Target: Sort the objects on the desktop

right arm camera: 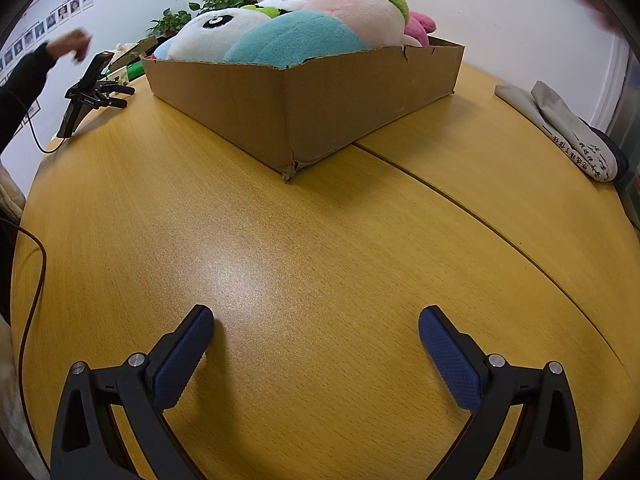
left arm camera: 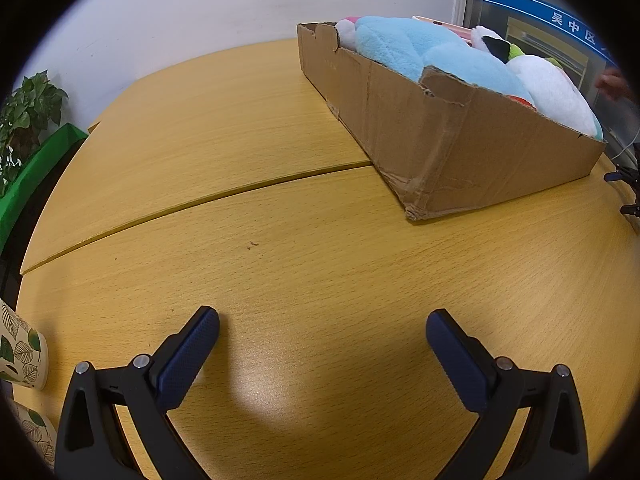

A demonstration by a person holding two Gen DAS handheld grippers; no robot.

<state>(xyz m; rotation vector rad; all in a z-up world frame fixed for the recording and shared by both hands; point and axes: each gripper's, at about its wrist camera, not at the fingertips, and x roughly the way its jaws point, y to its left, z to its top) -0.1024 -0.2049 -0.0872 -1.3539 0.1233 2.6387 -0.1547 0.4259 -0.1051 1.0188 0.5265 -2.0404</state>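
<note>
A torn cardboard box [left arm camera: 460, 148] stands on the yellow wooden table [left arm camera: 280, 220], filled with plush toys: a light blue one [left arm camera: 420, 48] and a white one [left arm camera: 556, 96]. In the right wrist view the box [right arm camera: 312, 100] holds a white panda-eyed plush [right arm camera: 216, 36], a teal plush [right arm camera: 296, 40] and a pink-and-green plush [right arm camera: 360, 8]. My left gripper [left arm camera: 322, 320] is open and empty over bare table, well short of the box. My right gripper [right arm camera: 316, 318] is open and empty too, facing the box corner.
Leaf-patterned paper cups [left arm camera: 20, 352] stand at the left edge. A potted plant [left arm camera: 28, 112] is beyond the table. A phone on a black stand [right arm camera: 90, 88] with a cable, a person's hand [right arm camera: 72, 46] and a folded grey bag [right arm camera: 572, 132] are near the table edges.
</note>
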